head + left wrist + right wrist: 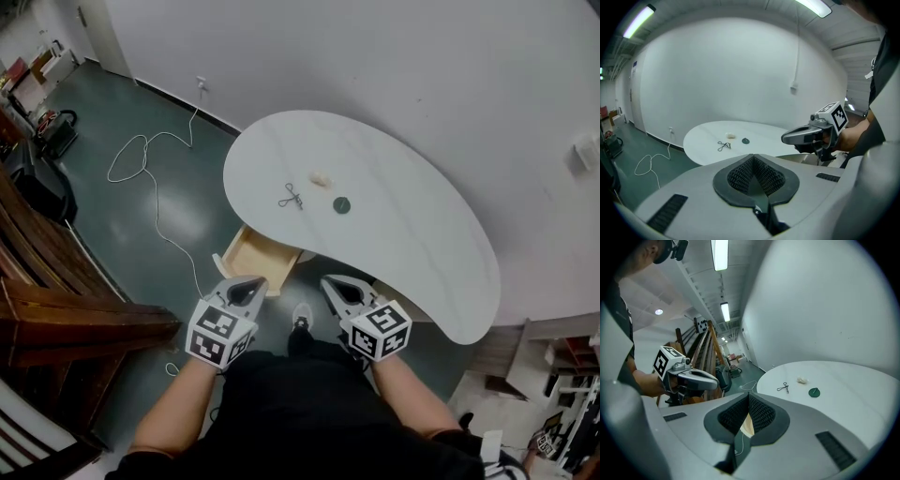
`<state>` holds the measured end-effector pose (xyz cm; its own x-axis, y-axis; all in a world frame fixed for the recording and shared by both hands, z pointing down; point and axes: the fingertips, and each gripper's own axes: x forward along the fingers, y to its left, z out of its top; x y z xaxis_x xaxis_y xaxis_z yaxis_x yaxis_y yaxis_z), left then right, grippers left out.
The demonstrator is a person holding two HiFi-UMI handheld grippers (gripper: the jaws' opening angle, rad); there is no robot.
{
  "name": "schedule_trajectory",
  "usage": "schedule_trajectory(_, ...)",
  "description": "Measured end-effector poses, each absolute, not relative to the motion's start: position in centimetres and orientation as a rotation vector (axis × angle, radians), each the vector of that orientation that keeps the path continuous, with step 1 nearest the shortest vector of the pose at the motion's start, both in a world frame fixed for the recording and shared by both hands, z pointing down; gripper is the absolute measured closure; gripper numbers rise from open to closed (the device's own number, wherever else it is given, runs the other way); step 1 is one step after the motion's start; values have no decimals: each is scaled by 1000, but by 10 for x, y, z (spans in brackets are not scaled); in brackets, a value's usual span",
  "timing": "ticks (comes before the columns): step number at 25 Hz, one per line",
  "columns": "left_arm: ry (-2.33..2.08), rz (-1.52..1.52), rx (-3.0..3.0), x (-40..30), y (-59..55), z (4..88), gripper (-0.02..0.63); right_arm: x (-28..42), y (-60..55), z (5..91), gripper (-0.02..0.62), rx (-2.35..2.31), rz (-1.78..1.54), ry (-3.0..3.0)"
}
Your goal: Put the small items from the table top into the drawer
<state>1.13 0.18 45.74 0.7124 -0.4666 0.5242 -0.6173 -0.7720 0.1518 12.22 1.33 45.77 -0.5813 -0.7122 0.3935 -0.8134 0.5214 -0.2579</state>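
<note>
Three items on the tabletop mid-frame: black clip, white lump, green disc. One open drawer at its lower edge. Your left tongs and right tongs are closed, empty.

The drawer is half hidden under the table top; the pale lump is too small to identify.

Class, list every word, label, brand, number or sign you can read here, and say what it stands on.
None readable.
Left marker cube and right marker cube: only black-and-white square patterns, no letters or digits.
White curved table top and open wooden drawer: no print.
Shelf clutter at lower right: too small to read.
</note>
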Motion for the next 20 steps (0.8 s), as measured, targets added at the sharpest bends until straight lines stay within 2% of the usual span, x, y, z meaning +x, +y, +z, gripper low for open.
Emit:
schedule_trajectory(9, -921, 743, 2528, 33, -57, 470, 592, 150, -64, 482, 597, 1222, 626, -2478)
schedule_trajectory(20, -1033, 741, 2434, 38, -97, 484, 592, 154, -160, 567, 595, 1150, 658, -2337)
